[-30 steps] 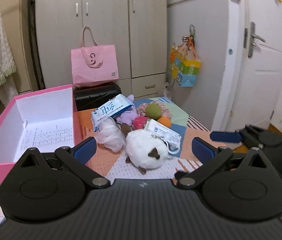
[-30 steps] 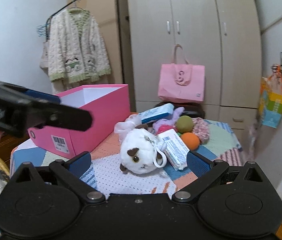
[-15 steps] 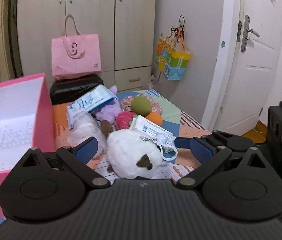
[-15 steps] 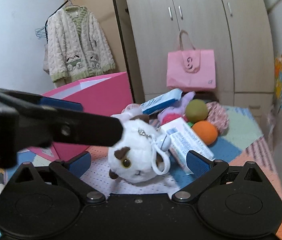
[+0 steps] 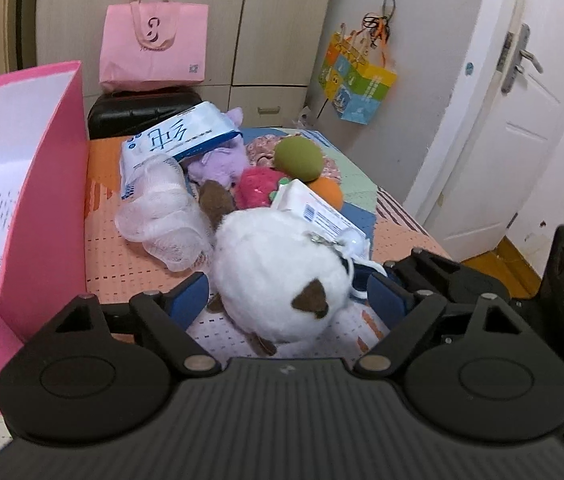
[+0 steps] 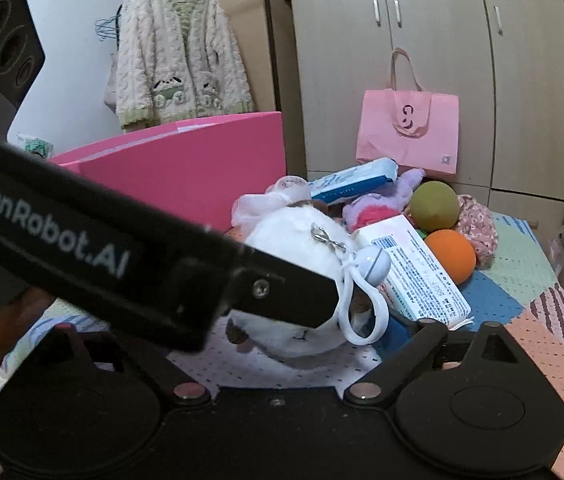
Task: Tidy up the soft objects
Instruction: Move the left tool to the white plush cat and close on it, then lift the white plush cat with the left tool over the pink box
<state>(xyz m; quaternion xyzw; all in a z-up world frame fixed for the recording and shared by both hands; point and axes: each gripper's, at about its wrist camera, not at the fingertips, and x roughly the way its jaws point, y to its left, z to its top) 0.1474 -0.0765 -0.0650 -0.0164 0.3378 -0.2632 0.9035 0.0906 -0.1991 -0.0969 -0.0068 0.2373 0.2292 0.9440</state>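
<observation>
A white plush toy with brown ears and a keyring strap lies on the patchwork-covered table. My left gripper straddles it, a blue pad on each side. Its jaws are closing, with a thin gap left at both pads. My right gripper faces the same plush toy from the other side, jaws closing, not pressing. The left gripper's black finger crosses that view and hides the right gripper's left finger. An open pink box stands left of the toy.
Behind the toy lie a mesh puff, a tissue pack, a purple plush, a red plush, a green ball, an orange ball and a wipes pack. A pink tote sits on a black case.
Both grippers have come forward and down onto the white plush toy, which now sits between their fingers. Both pairs of jaws have narrowed. The left finger now crosses the right view.
</observation>
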